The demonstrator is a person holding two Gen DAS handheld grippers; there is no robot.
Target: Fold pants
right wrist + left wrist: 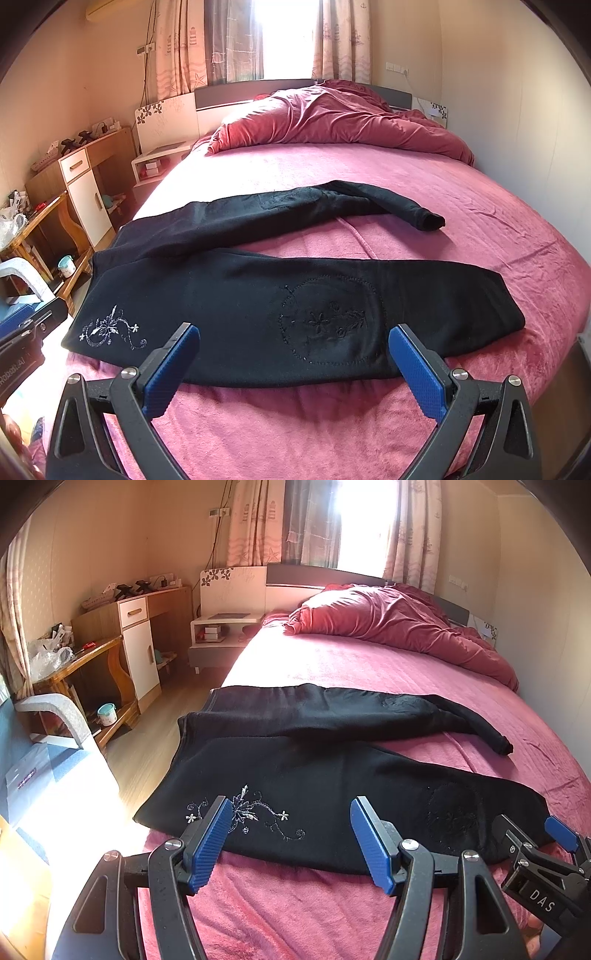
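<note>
Black pants (314, 775) (258, 291) lie spread across the pink bed (351, 664) (369, 177), waistband to the left, both legs running right and splayed apart. The near leg carries silver floral embroidery (243, 812) (110, 328) and a stitched circular patch (332, 317). My left gripper (291, 808) hovers open just before the near edge of the pants, by the silver embroidery. Also open, my right gripper (295, 334) (528, 827) sits in front of the near leg's patch. Neither holds any cloth.
A crumpled red duvet (399, 620) (332, 118) fills the head of the bed. Left of the bed are a white nightstand (221, 627), a wooden desk with a white cabinet (136, 638) (85, 184), a cluttered wooden side table (85, 664) and bare wooden floor (162, 731).
</note>
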